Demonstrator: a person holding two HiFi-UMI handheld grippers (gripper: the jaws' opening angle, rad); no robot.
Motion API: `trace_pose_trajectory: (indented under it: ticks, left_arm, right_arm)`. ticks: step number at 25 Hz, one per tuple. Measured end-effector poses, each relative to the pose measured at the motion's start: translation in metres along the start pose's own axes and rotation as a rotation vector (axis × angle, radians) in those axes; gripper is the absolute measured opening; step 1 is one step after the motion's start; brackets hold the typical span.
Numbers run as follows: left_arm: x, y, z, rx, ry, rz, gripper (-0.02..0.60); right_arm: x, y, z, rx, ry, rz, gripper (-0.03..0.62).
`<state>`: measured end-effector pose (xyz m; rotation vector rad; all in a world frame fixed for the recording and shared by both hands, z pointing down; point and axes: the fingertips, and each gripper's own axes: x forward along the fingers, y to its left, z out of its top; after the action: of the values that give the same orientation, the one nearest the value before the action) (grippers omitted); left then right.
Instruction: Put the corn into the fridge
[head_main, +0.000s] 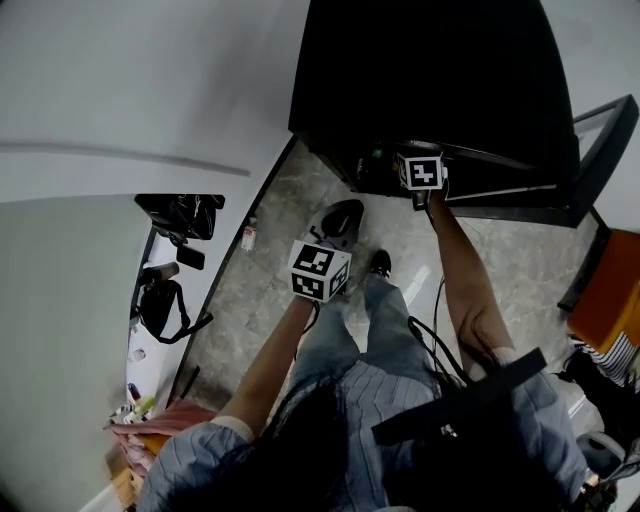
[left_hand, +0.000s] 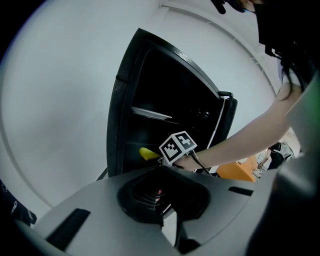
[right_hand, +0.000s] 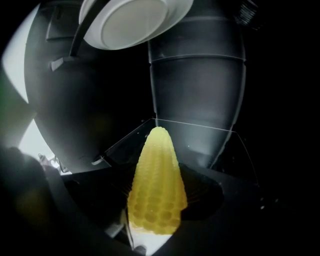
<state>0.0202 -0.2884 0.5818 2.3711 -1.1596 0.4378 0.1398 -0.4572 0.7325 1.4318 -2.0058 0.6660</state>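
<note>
The yellow corn (right_hand: 157, 185) stands tip forward in my right gripper (right_hand: 155, 220), which is shut on its thick end. It hangs inside the black fridge (head_main: 430, 80), above a glass shelf (right_hand: 200, 130) and below a white plate (right_hand: 135, 20). From the left gripper view the corn (left_hand: 148, 153) pokes into the open fridge (left_hand: 150, 95) ahead of the right gripper (left_hand: 178, 146). In the head view the right gripper (head_main: 420, 172) reaches into the fridge's lower part. My left gripper (head_main: 335, 230) is held low and back, its grey jaws (left_hand: 167, 210) together with nothing in them.
The fridge door (head_main: 600, 150) stands open to the right. An orange seat (head_main: 610, 290) is beyond it. Black bags (head_main: 180, 215) lie on a white counter at the left. The person's shoe (head_main: 380, 262) rests on the stone floor before the fridge.
</note>
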Motion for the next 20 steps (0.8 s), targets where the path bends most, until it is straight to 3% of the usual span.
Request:
trace_pose_trajectory:
  ticks: [7, 20]
  left_arm:
    - [0.004, -0.002, -0.005, -0.002, 0.018, -0.004, 0.008]
    - [-0.003, 0.001, -0.004, 0.004, 0.021, -0.002, 0.008]
  right_arm:
    - [0.001, 0.004, 0.001, -0.046, 0.002, 0.017, 0.258]
    - [-0.018, 0.000, 0.015, 0.021, -0.058, -0.008, 0.268]
